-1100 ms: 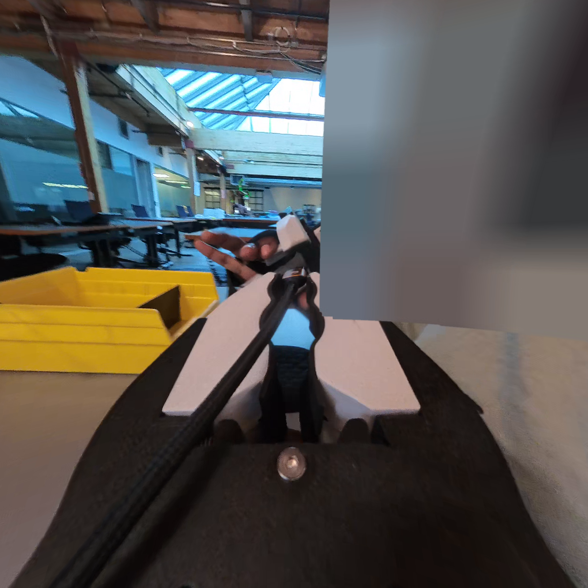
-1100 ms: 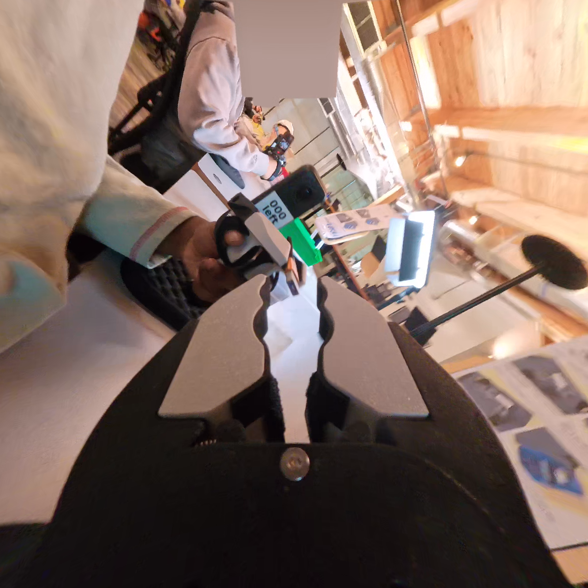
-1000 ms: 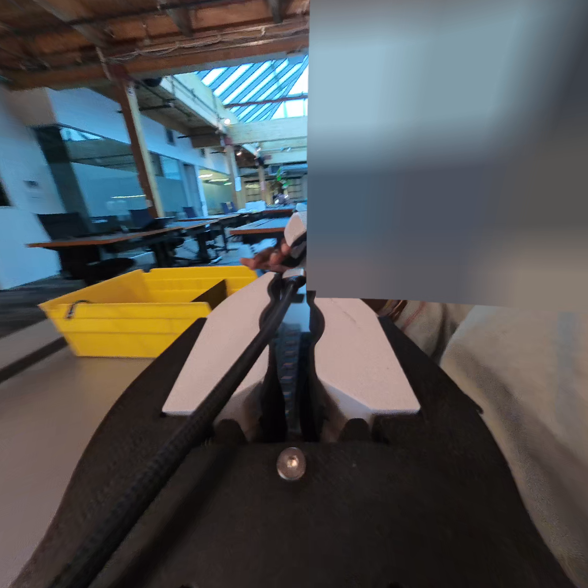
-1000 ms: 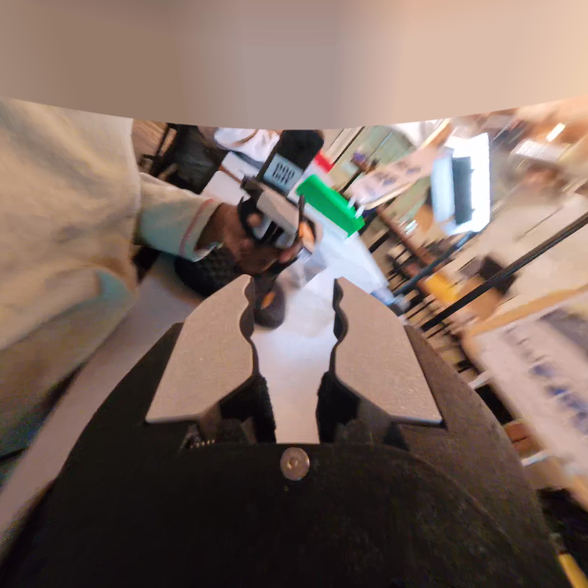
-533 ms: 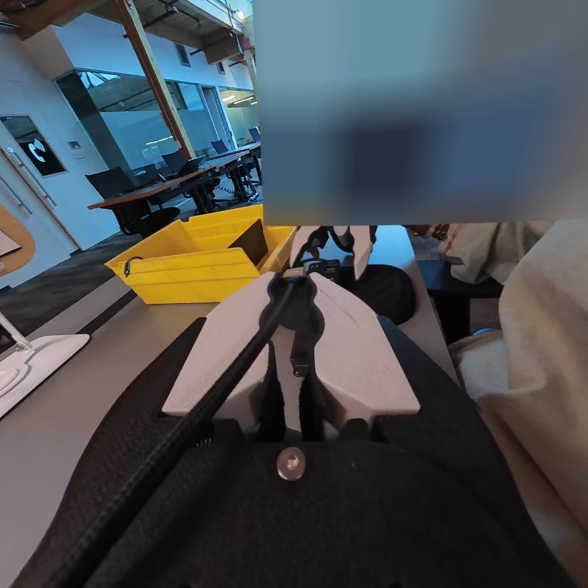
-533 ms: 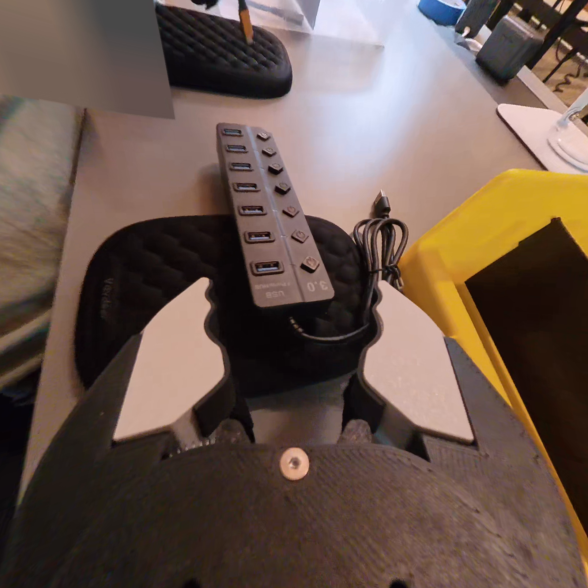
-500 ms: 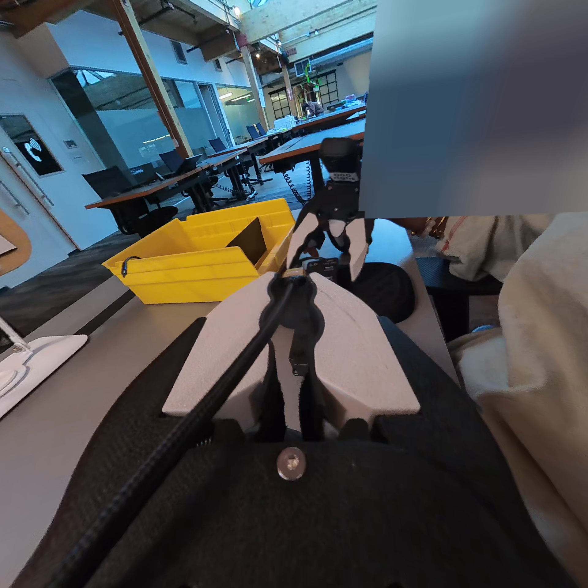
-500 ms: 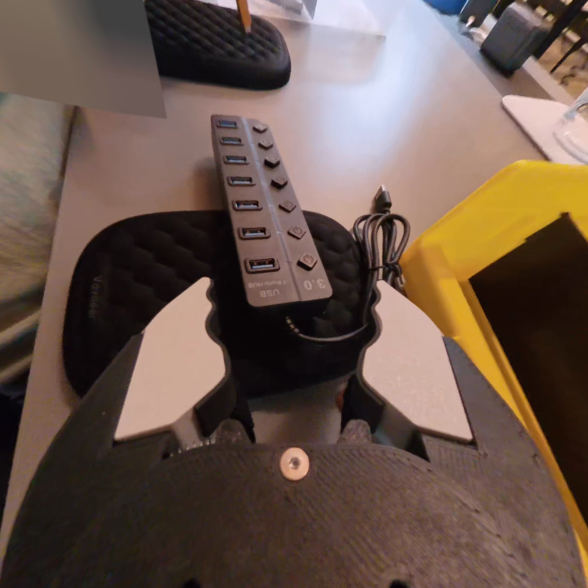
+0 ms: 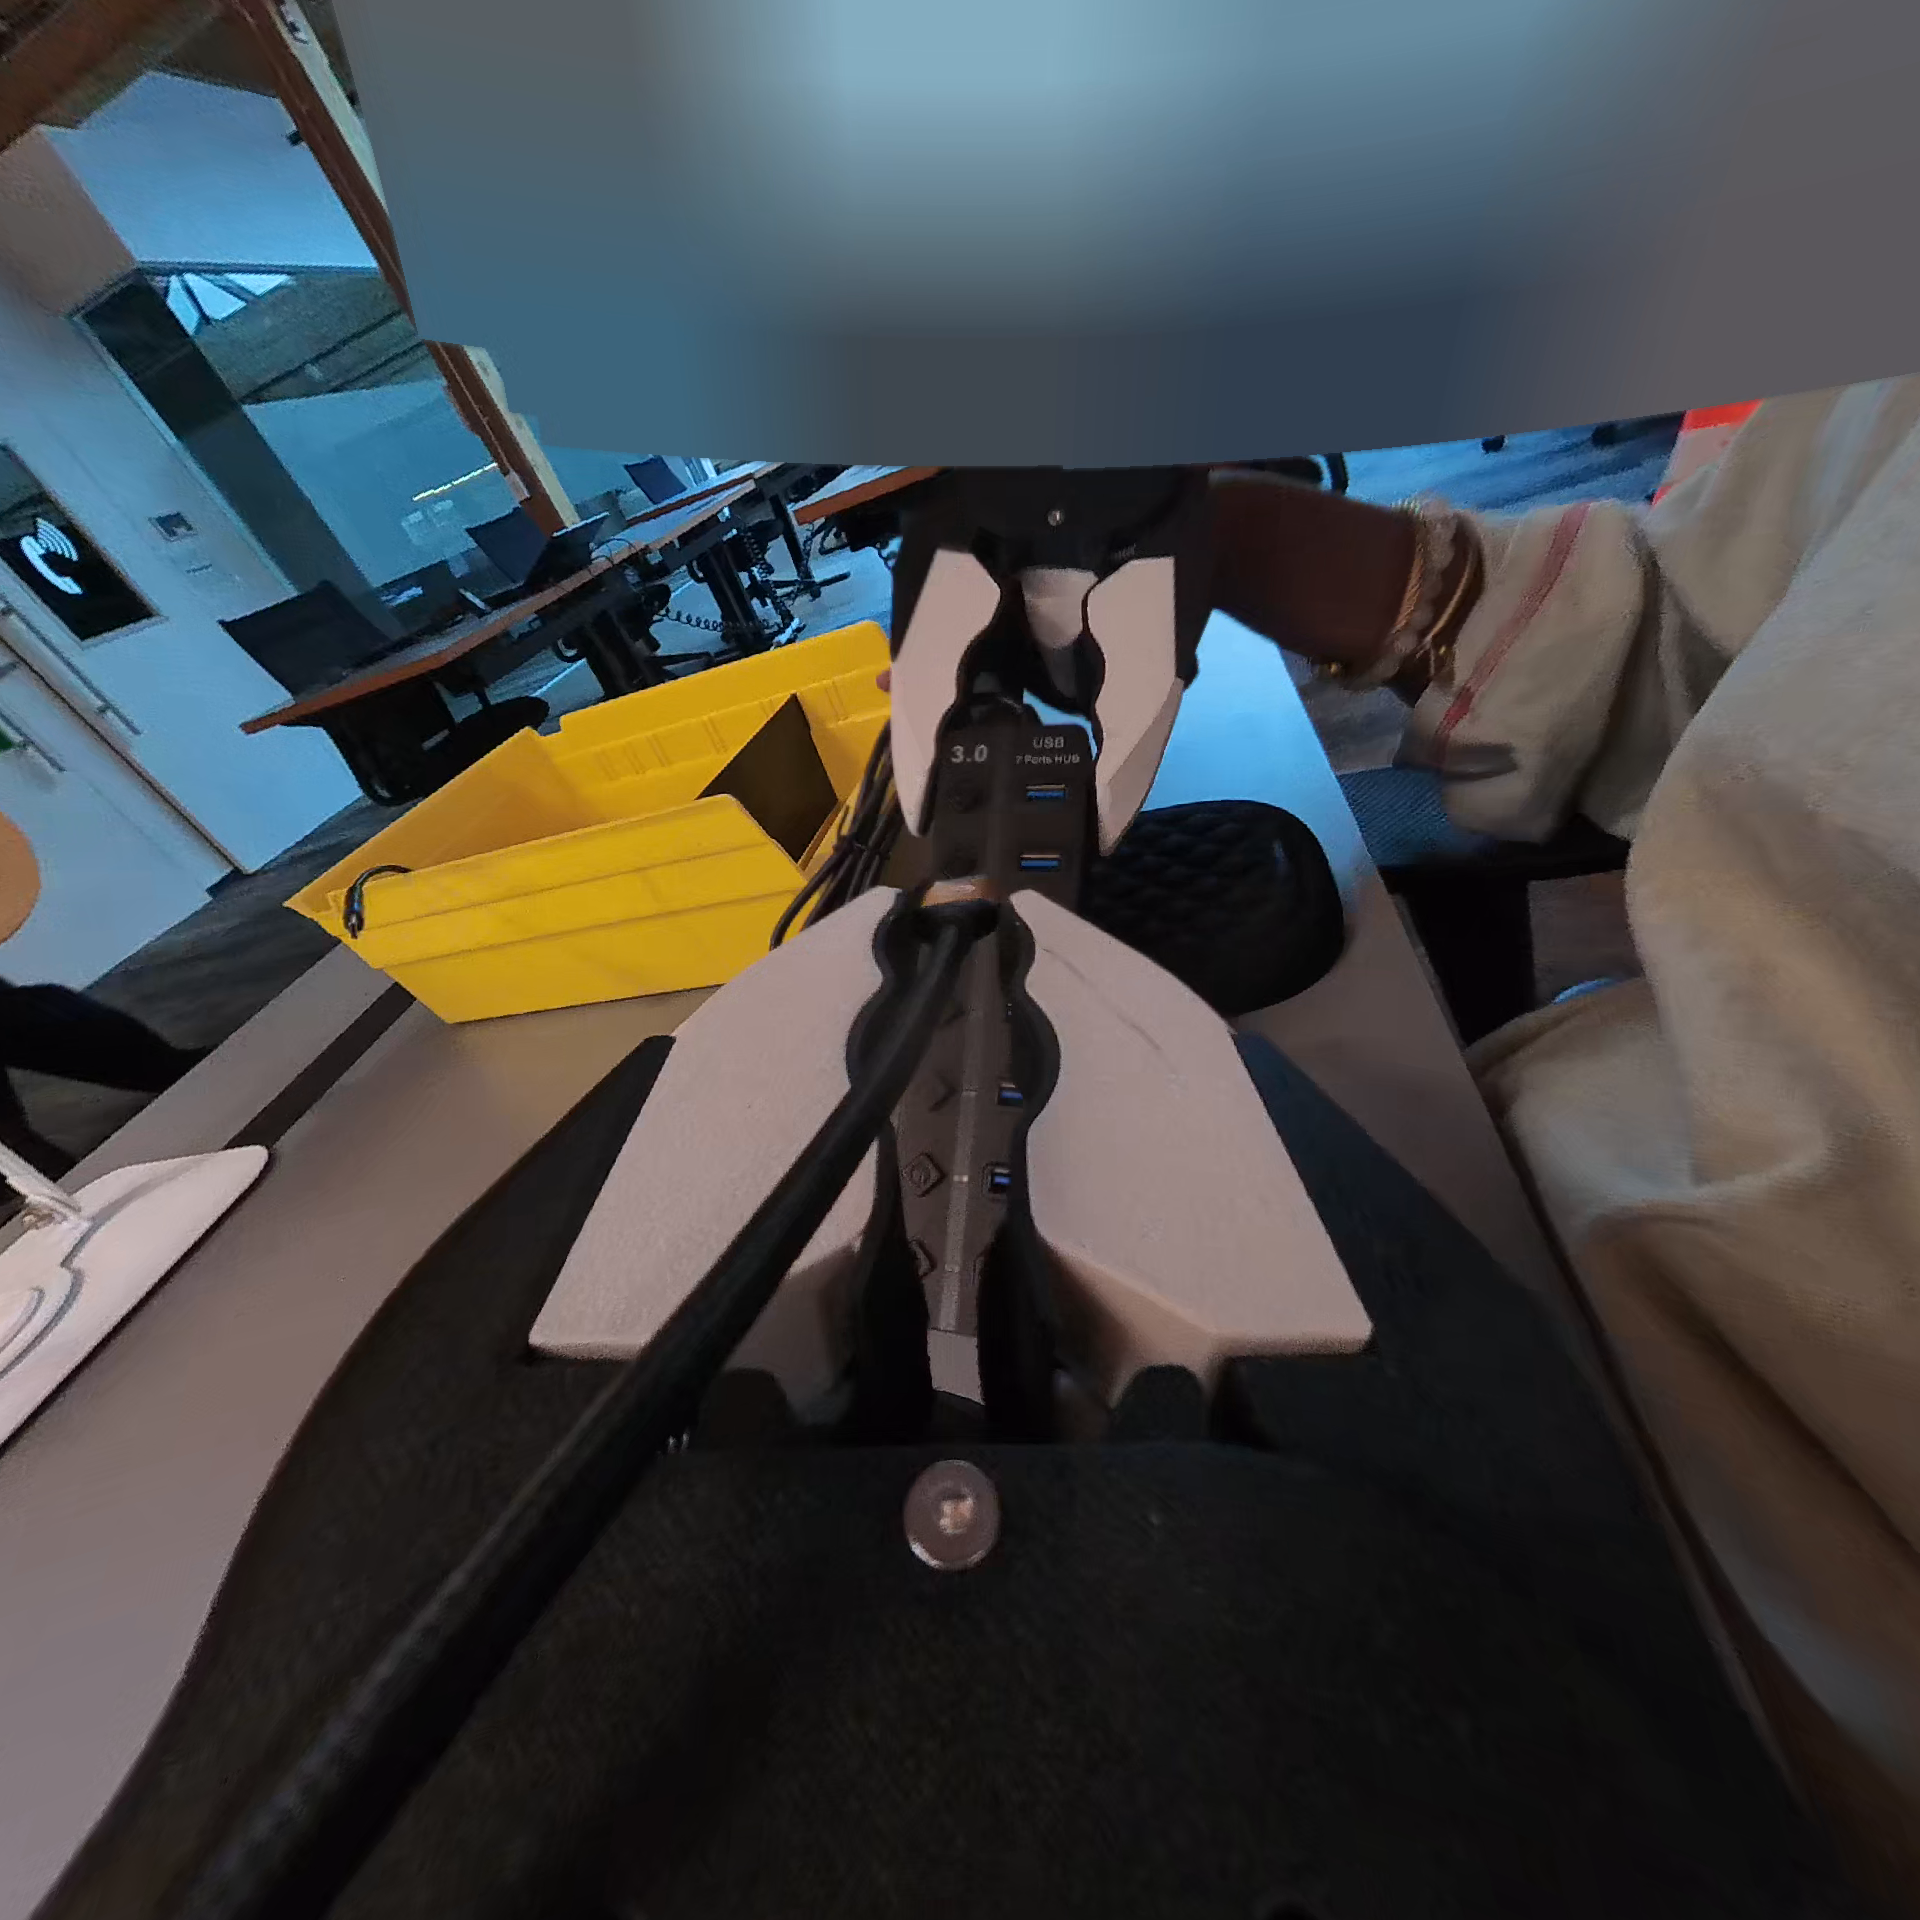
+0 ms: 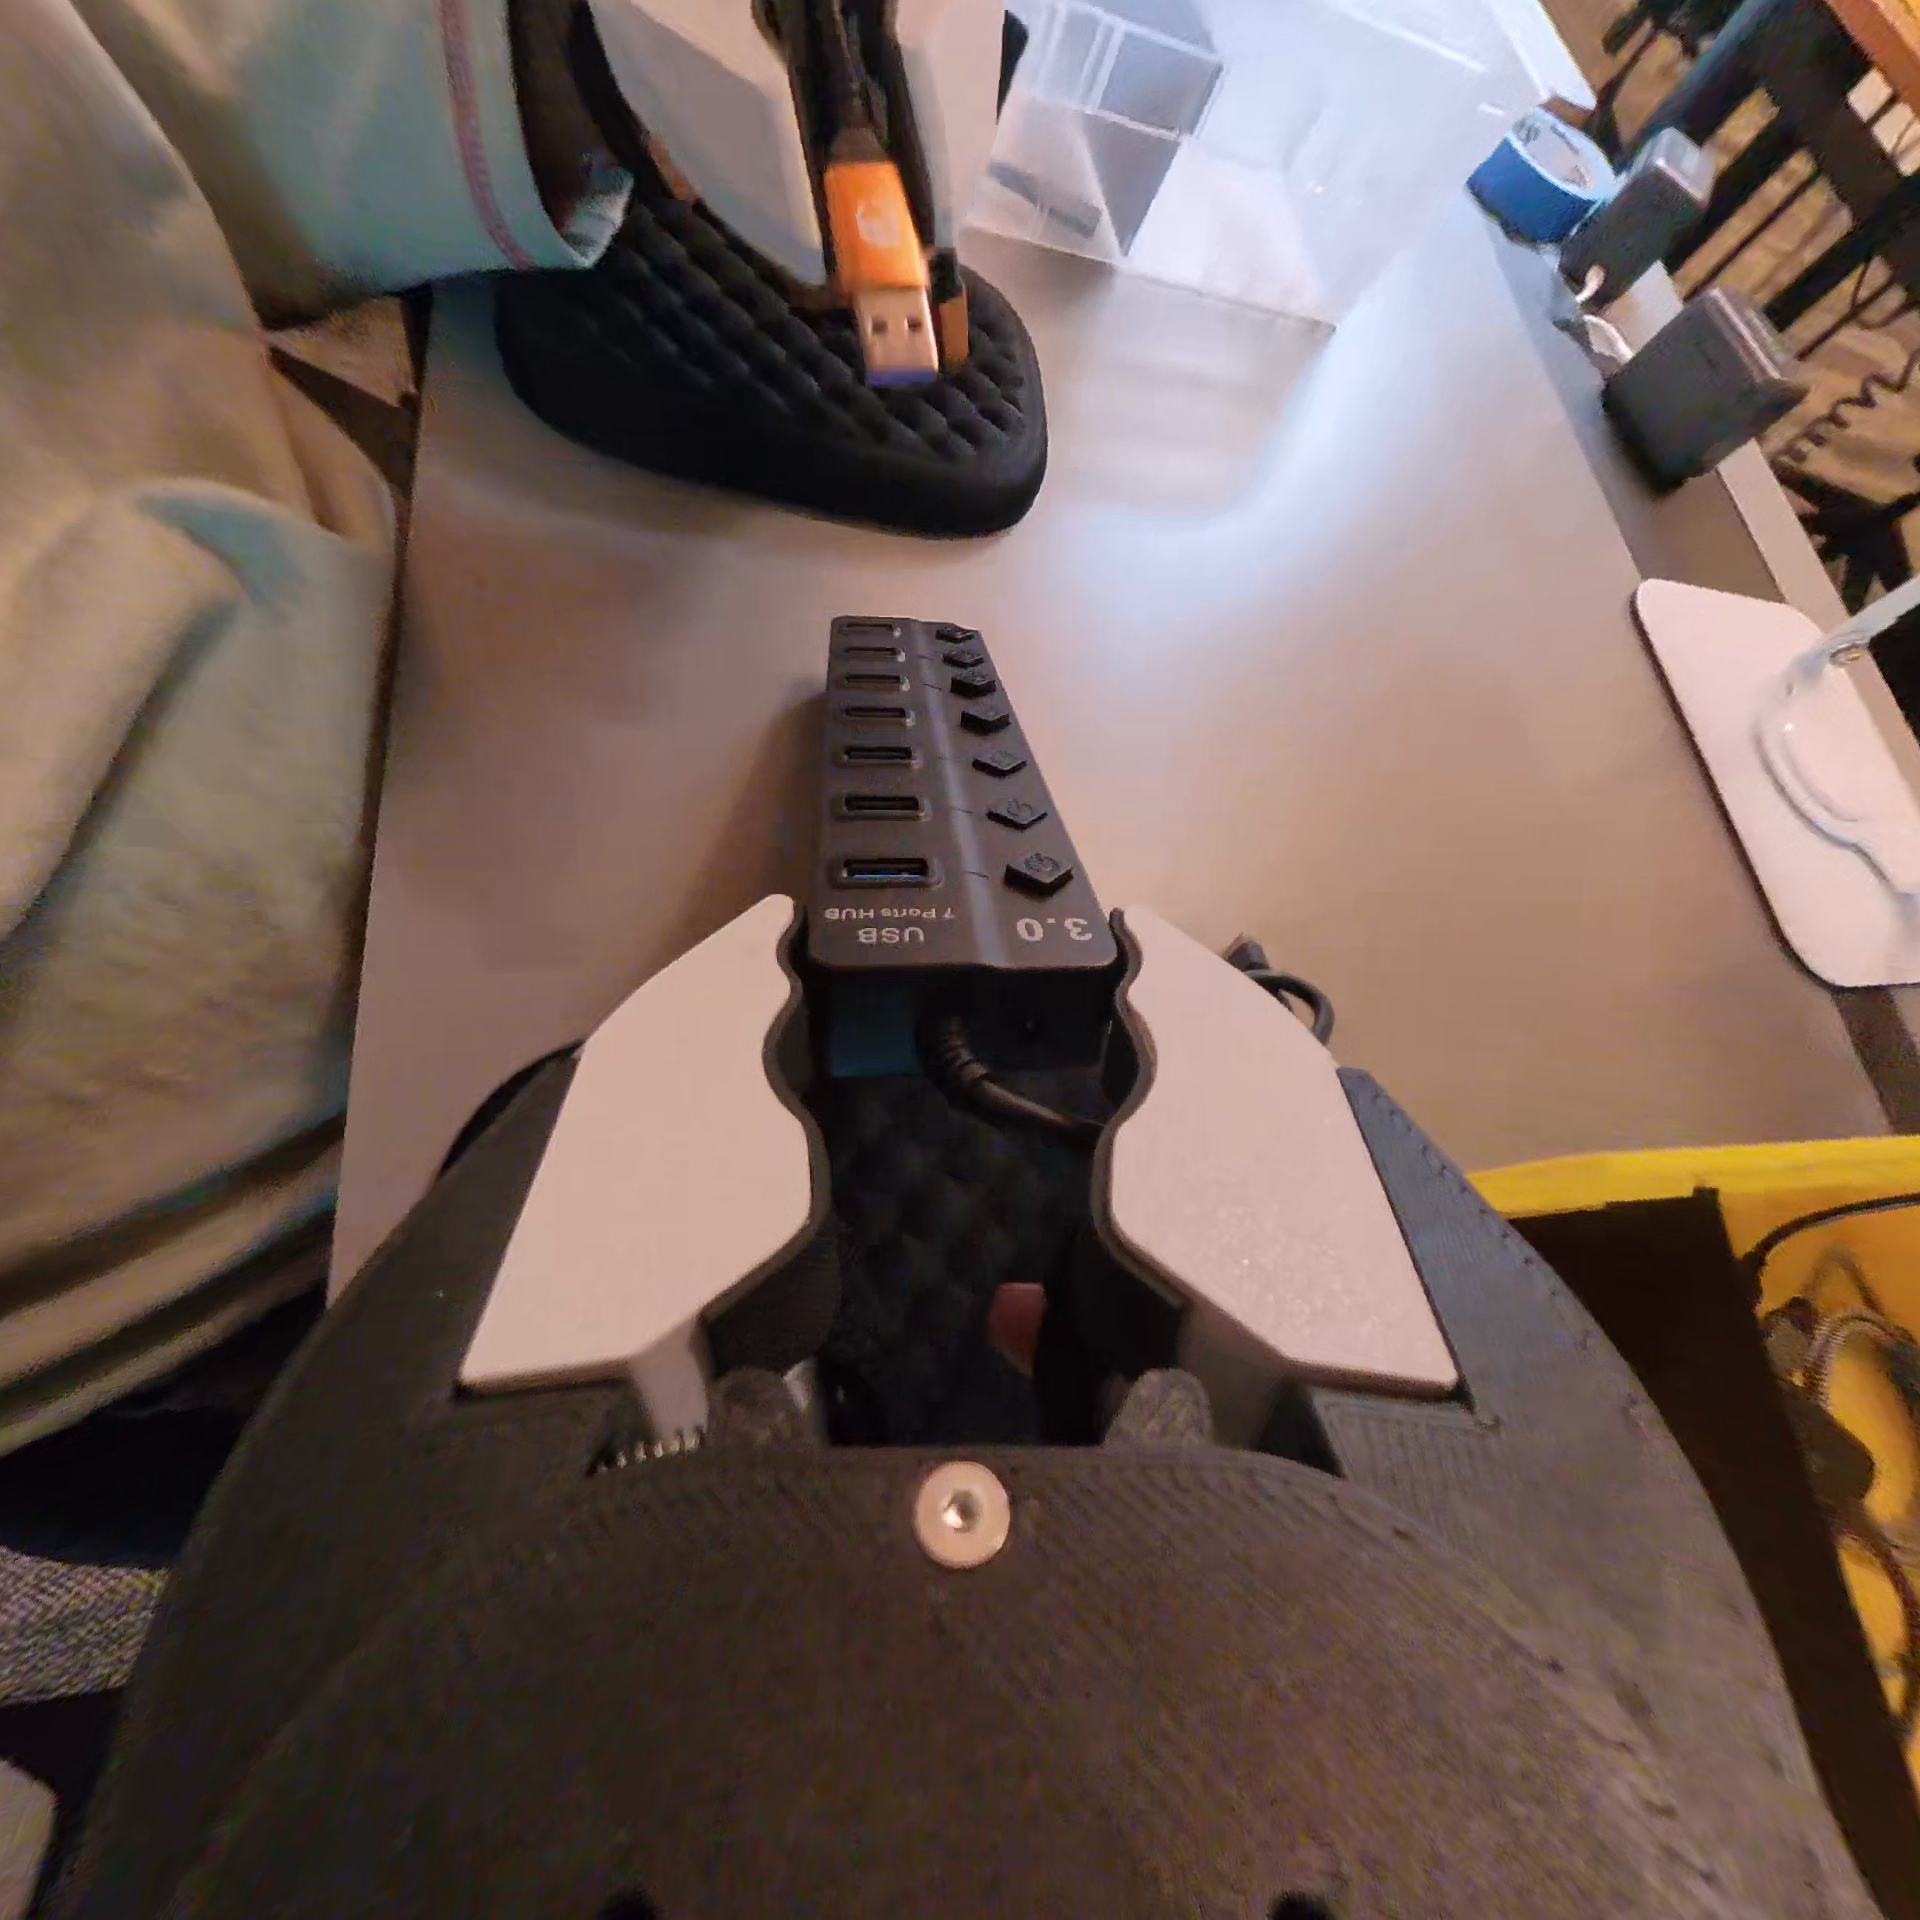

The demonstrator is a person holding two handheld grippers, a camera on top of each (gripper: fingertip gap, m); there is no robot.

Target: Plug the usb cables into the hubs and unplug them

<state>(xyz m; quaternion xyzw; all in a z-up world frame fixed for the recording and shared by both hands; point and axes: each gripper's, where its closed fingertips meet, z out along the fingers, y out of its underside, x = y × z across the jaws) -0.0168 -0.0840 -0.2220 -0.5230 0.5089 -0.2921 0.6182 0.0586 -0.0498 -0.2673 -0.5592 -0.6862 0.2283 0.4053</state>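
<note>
The left claw [image 9: 961, 914] is clamped tight on a black braided cable [image 9: 727, 1288], its orange plug [image 10: 878, 244] poking out past the tips and aimed at the hub [image 10: 935, 800], so the grip looks set for pushing straight in. The hub lies flat on the grey worktop [image 10: 1299, 644], port row facing up, its near end resting on a black quilted pad [image 10: 935, 1195]. The right claw [image 10: 956, 935] is closed partway around that near end, one tip on each side, apparently bracing it against the push. Right of the hub sits a yellow bin [image 9: 582, 873], with spare cables in it.
</note>
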